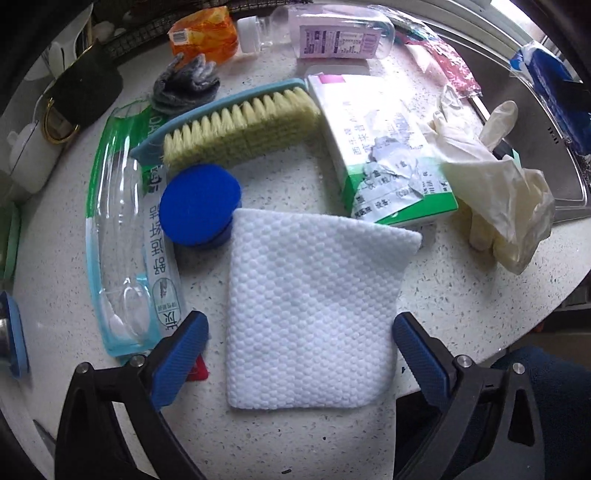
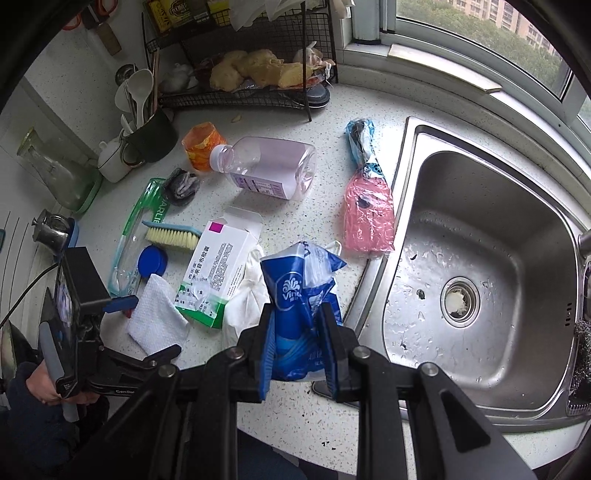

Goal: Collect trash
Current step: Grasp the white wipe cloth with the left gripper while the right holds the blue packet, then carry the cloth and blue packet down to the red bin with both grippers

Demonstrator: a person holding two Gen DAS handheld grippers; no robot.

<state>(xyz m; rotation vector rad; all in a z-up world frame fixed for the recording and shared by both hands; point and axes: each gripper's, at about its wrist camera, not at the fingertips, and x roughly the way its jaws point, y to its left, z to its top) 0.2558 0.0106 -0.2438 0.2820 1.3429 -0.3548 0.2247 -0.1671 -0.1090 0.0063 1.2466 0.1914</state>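
My left gripper [image 1: 301, 328] is open, its blue fingers on either side of a folded white paper towel [image 1: 310, 310] lying on the speckled counter; the towel also shows in the right wrist view [image 2: 157, 317]. My right gripper [image 2: 297, 325] is shut on a crumpled blue plastic wrapper [image 2: 295, 291], held above the counter's front edge beside the sink [image 2: 480, 258]. A torn green-and-white box [image 1: 373, 147], a whitish rubber glove [image 1: 495, 184], an empty clear bottle [image 2: 266, 166], a pink wrapper [image 2: 365, 218] and a clear toothbrush pack [image 1: 122, 229] lie around.
A scrub brush [image 1: 240, 118], a blue lid [image 1: 199, 203], a grey cloth [image 1: 184, 85] and an orange pack [image 1: 203, 33] sit behind the towel. A wire rack [image 2: 258, 55], a utensil mug [image 2: 151, 136] and a glass jug [image 2: 55, 173] stand at the back.
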